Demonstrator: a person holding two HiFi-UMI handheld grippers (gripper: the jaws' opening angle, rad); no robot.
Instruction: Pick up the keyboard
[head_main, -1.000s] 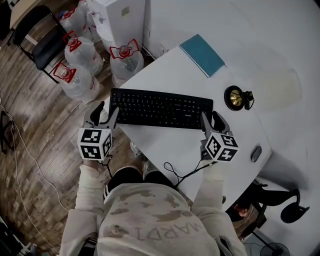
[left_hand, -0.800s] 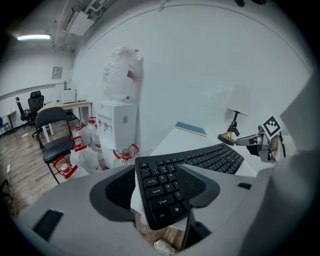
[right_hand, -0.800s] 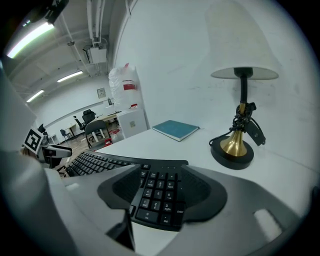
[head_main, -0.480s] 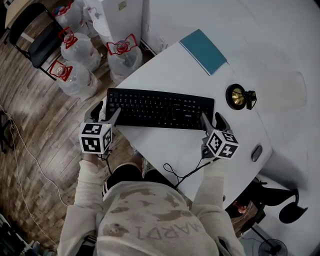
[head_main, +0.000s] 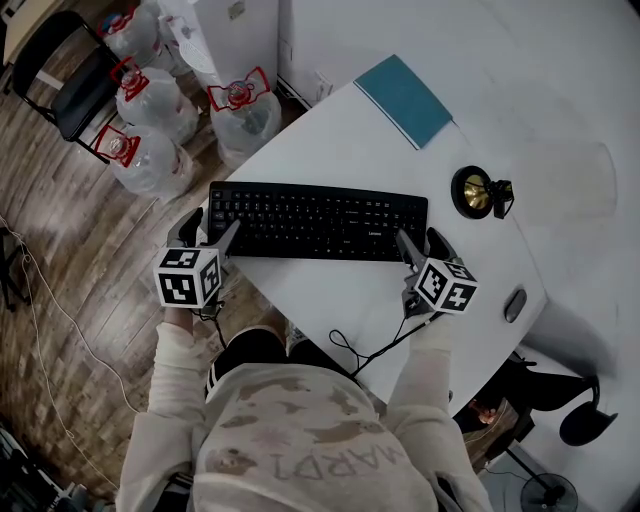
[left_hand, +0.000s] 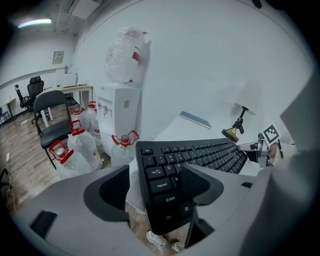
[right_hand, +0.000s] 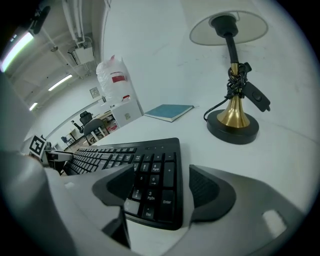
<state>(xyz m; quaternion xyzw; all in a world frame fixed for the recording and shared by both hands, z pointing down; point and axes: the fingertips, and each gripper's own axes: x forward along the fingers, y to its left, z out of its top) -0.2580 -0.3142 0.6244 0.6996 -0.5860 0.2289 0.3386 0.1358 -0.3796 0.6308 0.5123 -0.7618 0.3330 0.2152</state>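
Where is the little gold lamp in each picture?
Head view: the lamp is at the right, just past the right end of the keyboard.
Left gripper view: the lamp looks small, right of middle, beyond the keyboard's far end.
Right gripper view: the lamp looks big, at the upper right, close by.
Shared landmark: the black keyboard shows in all three.

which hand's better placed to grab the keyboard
Left, probably. Left gripper and right gripper have just been opening their jaws, a keyboard end between each, but the left end overhangs the table, easier to clamp.
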